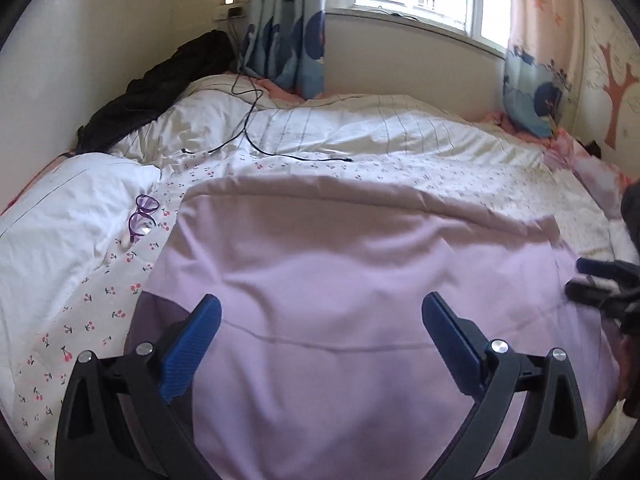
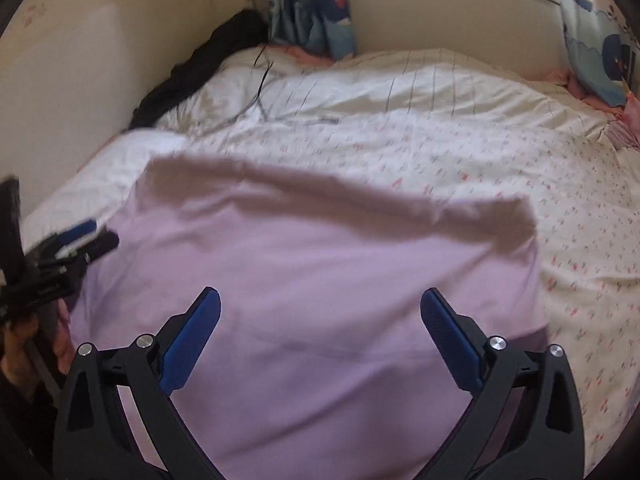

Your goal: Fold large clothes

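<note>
A large lilac garment (image 1: 340, 264) lies spread flat on the bed, with a folded far edge and a seam across its near part; it also shows in the right wrist view (image 2: 304, 264). My left gripper (image 1: 320, 312) is open and empty, hovering over the garment's near left part. My right gripper (image 2: 320, 308) is open and empty over the near right part. The right gripper also shows at the right edge of the left wrist view (image 1: 600, 284), and the left gripper shows at the left edge of the right wrist view (image 2: 76, 244).
The bed has a cherry-print sheet (image 1: 100, 300) and a white striped duvet (image 1: 360, 128) behind. Purple glasses (image 1: 142, 216) lie left of the garment. A black cable (image 1: 248, 128) crosses the duvet. A white pillow (image 1: 60, 216) and dark clothing (image 1: 160, 80) lie by the left wall.
</note>
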Tool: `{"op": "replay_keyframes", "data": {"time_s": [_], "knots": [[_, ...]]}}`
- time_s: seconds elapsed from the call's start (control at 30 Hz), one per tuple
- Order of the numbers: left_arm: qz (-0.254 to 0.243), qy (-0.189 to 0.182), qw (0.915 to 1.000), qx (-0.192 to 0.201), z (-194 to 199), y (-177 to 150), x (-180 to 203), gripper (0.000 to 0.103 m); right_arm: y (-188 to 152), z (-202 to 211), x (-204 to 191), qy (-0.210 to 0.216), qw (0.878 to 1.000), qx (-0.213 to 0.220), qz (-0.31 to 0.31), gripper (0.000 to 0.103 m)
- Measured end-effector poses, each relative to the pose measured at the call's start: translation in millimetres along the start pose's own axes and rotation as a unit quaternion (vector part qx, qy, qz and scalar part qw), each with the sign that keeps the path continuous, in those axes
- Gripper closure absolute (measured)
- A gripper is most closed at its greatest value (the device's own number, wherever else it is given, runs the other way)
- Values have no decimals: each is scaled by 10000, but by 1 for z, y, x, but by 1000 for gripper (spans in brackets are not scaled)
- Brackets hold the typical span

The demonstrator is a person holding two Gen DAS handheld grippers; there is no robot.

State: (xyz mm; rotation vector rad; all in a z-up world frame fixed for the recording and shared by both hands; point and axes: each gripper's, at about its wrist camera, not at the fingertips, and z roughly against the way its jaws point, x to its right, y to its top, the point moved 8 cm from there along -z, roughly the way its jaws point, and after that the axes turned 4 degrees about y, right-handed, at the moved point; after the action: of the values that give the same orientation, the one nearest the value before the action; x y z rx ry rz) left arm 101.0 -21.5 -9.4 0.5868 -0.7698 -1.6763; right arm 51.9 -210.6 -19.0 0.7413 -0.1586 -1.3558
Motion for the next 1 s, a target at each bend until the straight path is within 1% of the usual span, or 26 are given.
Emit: {"op": "replay_keyframes", "data": {"time_s": [0.07,0.1,0.13,0.17,0.2,0.23,0.3,0.33,0.4,0.47,0.5,0.57,0.63,0.67,0.73,0.8,0.87,0.93,1.0], "knots": [[-15,-52,9997,-234,-5,-15,4,6,-33,-37,-2,-167,9983,-531,143,6],[0,-55,9994,-327,-8,-21,2,6,-40,-42,-3,-203,9983,-489,244,6],[-9,-15,9995,-321,-9,-27,0,6,-39,-40,-4,-210,9984,-449,254,6],[-7,-3,9996,-293,-7,-30,-1,6,-36,-35,-6,-150,9983,-536,187,6],[39,-21,9997,-238,-5,-33,-3,6,-29,-27,-8,-33,9989,-456,61,6],[86,-51,9998,-197,-5,-35,-5,6,-17,-16,-11,121,9996,-274,1,6],[107,-33,9998,-134,-5,-37,-5,6,9,-4,-17,69,10000,-31,65,6],[71,7,9999,-132,-5,-36,-3,6,21,-3,-18,81,9999,21,59,6],[-23,18,9999,-126,-5,-35,2,6,50,-11,-19,69,9999,86,-7,6],[-41,20,9999,-127,-6,-35,2,6,73,-30,-13,59,9999,123,-96,6],[-38,16,9999,-124,-7,-35,2,6,86,-45,-9,24,9997,117,-199,6],[-32,-7,9999,-117,-7,-36,1,6,99,-73,2,-8,9993,44,-382,6],[-39,-25,9999,-112,-7,-36,2,6,96,-106,14,-209,9984,-129,-508,6],[-52,-37,9999,-103,-7,-37,3,6,87,-127,22,-303,9975,-320,-550,6],[-163,-67,9998,-25,-5,-35,6,6,67,-155,30,-258,9955,-609,-671,6],[-257,-48,9996,-80,-8,-38,9,6,66,-154,28,-330,9956,-633,-608,6],[-299,-19,9995,-104,-10,-39,10,6,68,-148,28,-215,9952,-688,-668,6],[-295,-16,9995,-102,-8,-39,11,6,72,-129,26,-86,9958,-608,-675,6],[-257,-51,9996,-94,-6,-39,10,6,74,-97,14,115,9975,-379,-590,6]]}}
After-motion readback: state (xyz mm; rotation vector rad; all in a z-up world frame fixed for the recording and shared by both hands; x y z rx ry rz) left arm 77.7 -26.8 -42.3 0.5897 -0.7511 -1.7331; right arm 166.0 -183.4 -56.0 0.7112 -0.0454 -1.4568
